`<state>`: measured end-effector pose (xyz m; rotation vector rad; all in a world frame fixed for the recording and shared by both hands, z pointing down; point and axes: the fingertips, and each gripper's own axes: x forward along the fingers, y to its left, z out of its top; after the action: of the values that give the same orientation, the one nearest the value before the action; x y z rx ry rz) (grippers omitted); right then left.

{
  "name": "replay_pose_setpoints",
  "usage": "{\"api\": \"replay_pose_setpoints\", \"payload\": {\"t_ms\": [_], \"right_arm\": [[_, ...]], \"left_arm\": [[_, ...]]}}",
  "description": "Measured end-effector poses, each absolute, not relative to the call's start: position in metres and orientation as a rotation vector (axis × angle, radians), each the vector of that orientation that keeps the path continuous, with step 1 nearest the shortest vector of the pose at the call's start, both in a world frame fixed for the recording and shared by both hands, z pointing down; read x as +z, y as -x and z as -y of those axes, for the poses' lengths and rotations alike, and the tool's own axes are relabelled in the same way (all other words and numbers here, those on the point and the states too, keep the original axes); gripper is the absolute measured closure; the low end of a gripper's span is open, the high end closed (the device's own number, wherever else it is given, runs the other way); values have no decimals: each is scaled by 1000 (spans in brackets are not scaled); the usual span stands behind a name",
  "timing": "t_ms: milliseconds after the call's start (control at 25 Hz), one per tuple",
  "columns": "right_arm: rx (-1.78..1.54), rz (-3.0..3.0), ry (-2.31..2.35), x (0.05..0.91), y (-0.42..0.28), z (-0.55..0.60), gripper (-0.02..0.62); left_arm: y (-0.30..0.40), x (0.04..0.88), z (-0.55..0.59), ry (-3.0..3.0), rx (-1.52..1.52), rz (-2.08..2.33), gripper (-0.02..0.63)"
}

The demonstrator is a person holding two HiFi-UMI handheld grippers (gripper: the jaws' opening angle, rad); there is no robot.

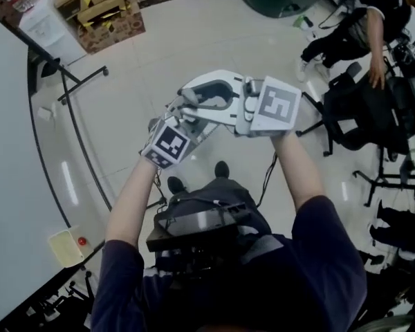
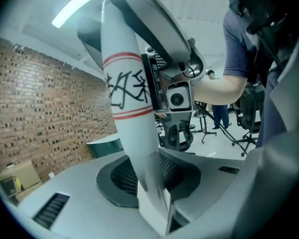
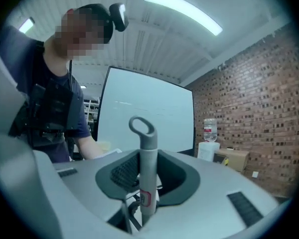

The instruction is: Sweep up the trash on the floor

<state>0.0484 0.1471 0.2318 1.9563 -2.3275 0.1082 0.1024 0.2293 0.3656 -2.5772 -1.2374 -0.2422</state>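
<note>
We hold both tools high and close together in front of us: the left gripper (image 2: 149, 178) is clamped on a thick white plastic handle with red bands and black handwriting (image 2: 125, 83), and the right gripper (image 3: 147, 176) is clamped near the top of a slim grey pole with a loop end and a small red-edged label (image 3: 148, 148); neither is empty. The working ends of both tools hang out of sight below, and we cannot pick out any trash for certain on the pale tiled floor (image 1: 194, 40). The main risk, as we judge it, is the unseen lower ends; gripped this high, each tool is a long lever, so a small turn of the wrist could swing its foot into our own black shoes (image 1: 221, 169) or the dangling cable (image 1: 266, 178); the grey pole is thin and smooth and could pivot or slide between the pads; the two handles sit near enough to knock together. To our left the tall white partition panel (image 1: 7, 185) and the black stand legs (image 1: 83, 81) close the floor off; to our right the black office chair (image 1: 360, 109) and another person (image 1: 363, 19) crowd it; brown cardboard boxes (image 1: 107, 12) line the far wall. The widest bare floor lies straight ahead, between boxes and chair.
</note>
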Motion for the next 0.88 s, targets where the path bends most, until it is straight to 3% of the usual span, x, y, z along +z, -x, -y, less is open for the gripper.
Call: {"api": "replay_pose_setpoints", "payload": {"t_ms": [240,360,880], "right_arm": [[151,2617,-1657,223,-56,-183,479],[161,2739,-1445,223,-43,-193,477],[157,2818,-1110,242,-50,-169,479]], "left_arm": [[-108,362,-250,2598,-314,1160,535],[-103,364,-253,2621,-322,1005,606],[-127,386,-224,2763,-452,688,604]]}}
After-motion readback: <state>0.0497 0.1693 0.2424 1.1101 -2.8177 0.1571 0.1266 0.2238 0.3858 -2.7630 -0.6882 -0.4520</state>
